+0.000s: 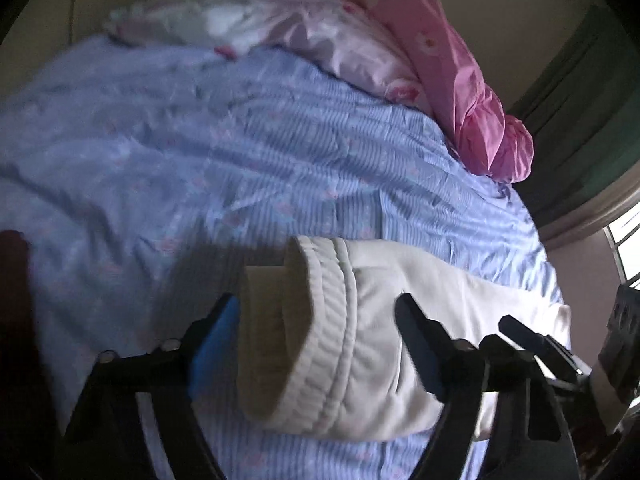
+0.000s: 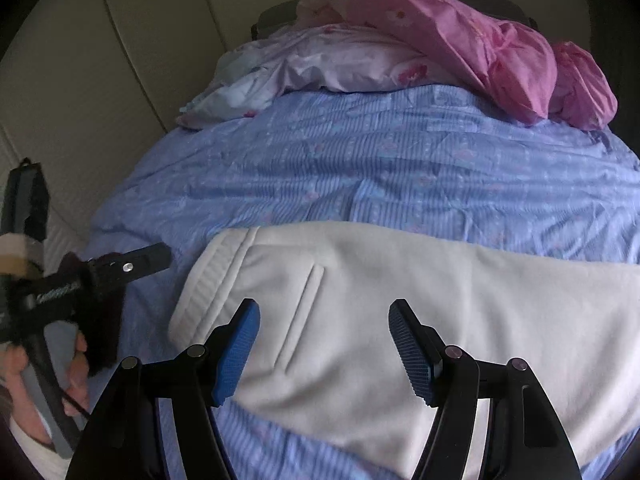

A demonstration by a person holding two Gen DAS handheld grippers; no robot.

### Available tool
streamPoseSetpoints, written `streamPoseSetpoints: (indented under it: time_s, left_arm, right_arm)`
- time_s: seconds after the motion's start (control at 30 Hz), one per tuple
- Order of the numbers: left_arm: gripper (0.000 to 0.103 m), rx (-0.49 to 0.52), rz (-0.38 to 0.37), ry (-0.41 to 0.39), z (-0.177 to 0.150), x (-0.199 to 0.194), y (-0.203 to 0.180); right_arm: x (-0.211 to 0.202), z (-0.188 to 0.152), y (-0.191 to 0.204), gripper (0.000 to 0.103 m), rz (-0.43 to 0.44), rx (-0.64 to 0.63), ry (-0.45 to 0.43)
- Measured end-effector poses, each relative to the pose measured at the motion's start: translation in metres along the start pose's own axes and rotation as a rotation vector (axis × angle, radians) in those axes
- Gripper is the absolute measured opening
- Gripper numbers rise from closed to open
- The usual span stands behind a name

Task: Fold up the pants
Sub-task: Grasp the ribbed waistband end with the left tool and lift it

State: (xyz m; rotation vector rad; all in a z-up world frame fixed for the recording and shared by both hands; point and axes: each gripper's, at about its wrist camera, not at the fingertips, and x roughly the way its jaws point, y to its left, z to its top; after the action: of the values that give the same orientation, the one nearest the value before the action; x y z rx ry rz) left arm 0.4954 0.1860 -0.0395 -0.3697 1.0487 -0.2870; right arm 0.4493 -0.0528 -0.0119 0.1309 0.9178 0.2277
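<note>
Your left gripper (image 1: 320, 344) and right gripper (image 2: 324, 344) both stand spread over the white pants (image 2: 400, 320) lying near on the blue bedspread (image 2: 360, 168); pinch only the top layer at the waistband (image 1: 332, 340) and the fold skews.

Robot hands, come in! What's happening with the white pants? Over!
Left gripper open over the waistband. Right gripper open above the white pants, gripping nothing. Pants lie on the blue bedspread. Pink bedding well clear.
</note>
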Motion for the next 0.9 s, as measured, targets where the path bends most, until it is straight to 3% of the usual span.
streamPoseSetpoints:
  time_s: [0.07,0.17,0.33,0.47,0.5,0.53,0.67,0.73,0.83,0.9]
  left_arm:
    - [0.072,-0.018,-0.041,0.041,0.003,0.019,0.006]
    - [0.059,-0.023,-0.074,0.092,0.000,0.044,0.012]
    - [0.059,-0.083,-0.121,0.110,-0.005,0.066,0.024]
    - [0.060,-0.101,-0.103,0.131,-0.012,0.084,0.030]
    - [0.056,-0.104,-0.105,0.123,-0.013,0.083,0.031]
    - [0.037,-0.114,-0.129,0.119,-0.014,0.083,0.032]
    - [0.026,-0.176,-0.185,0.098,-0.013,0.068,0.043]
    - [0.008,-0.168,-0.226,0.033,-0.011,0.047,0.044]
    - [0.008,-0.146,-0.222,0.007,-0.007,0.030,0.044]
    - [0.008,-0.120,-0.170,0.021,-0.009,0.032,0.044]
  right_arm:
    - [0.010,0.004,0.005,0.068,-0.007,-0.014,0.006]
    - [0.020,0.005,0.011,0.068,-0.021,-0.039,0.003]
    - [0.041,0.004,0.015,0.068,-0.048,-0.050,0.016]
    - [0.056,0.000,0.015,0.068,-0.066,-0.052,0.034]
    - [0.058,-0.002,0.015,0.068,-0.072,-0.054,0.036]
    - [0.060,-0.003,0.014,0.068,-0.078,-0.055,0.036]
    - [0.064,-0.003,0.011,0.068,-0.086,-0.044,0.032]
    - [0.066,-0.001,0.011,0.068,-0.077,-0.034,0.030]
    - [0.064,0.002,0.016,0.068,-0.059,-0.033,0.003]
    - [0.064,0.005,0.024,0.068,-0.059,-0.048,-0.020]
